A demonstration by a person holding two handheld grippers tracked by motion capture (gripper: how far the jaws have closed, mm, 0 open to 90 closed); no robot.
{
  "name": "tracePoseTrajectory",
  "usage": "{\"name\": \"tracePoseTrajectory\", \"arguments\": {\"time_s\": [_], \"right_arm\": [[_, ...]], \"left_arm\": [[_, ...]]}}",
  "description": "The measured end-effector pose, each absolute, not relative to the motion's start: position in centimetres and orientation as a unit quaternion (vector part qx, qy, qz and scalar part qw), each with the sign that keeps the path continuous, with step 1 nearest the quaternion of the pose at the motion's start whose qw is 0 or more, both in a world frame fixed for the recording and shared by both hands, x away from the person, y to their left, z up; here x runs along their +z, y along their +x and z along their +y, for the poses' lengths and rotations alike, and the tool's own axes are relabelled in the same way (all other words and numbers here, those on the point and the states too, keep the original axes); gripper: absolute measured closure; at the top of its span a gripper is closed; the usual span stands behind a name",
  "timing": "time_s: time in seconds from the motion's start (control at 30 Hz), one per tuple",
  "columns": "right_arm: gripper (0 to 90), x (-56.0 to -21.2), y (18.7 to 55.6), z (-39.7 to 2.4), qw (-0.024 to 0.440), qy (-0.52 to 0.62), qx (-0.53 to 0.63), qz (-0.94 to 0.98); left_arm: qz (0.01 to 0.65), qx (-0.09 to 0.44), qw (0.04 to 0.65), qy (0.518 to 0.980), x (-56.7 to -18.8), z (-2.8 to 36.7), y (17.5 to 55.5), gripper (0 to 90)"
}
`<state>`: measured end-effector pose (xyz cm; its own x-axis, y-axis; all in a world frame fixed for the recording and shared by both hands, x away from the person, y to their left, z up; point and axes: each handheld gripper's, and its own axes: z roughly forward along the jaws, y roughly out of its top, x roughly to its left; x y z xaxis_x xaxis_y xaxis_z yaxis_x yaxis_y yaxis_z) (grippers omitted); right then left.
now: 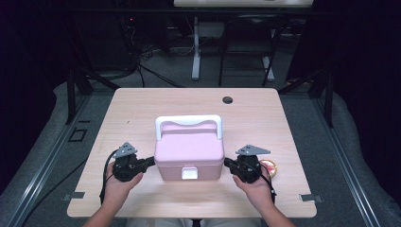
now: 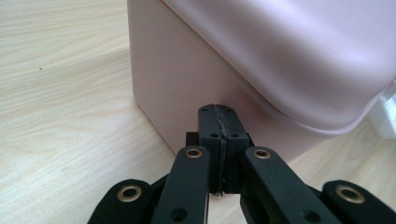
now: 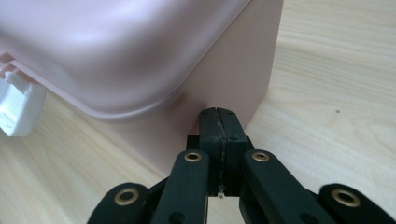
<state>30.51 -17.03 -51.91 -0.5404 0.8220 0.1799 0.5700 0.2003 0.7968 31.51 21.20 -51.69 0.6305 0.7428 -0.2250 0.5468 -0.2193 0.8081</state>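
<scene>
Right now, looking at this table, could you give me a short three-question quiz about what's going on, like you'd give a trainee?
1. True or false: the pink box has its lid on.
2. Which is white on the box: A) the handle and latch, B) the walls, C) the lid?
3. How do the jaws of the left gripper and right gripper stand, and where do they sit against the box?

Key:
1. True.
2. A.
3. Both shut, empty, one tip at each side wall of the box.
</scene>
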Motion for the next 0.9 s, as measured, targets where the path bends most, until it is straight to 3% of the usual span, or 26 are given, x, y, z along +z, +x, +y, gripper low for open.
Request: {"name": "tracePoseTrajectory", "arguments": {"time_s": [0.4,0.9], "right_arm": [[90.0,-51.8,27.7,-17.3,0.137,0.457,0.437,0.763],[90.0,-51.8,27.0,-17.6,0.130,0.452,0.434,0.768]], "left_arm": [[0.407,0.101,0.462,0.781,-51.6,21.1,29.9,90.0],[0.408,0.089,0.466,0.780,-51.7,21.2,29.0,90.0]]}}
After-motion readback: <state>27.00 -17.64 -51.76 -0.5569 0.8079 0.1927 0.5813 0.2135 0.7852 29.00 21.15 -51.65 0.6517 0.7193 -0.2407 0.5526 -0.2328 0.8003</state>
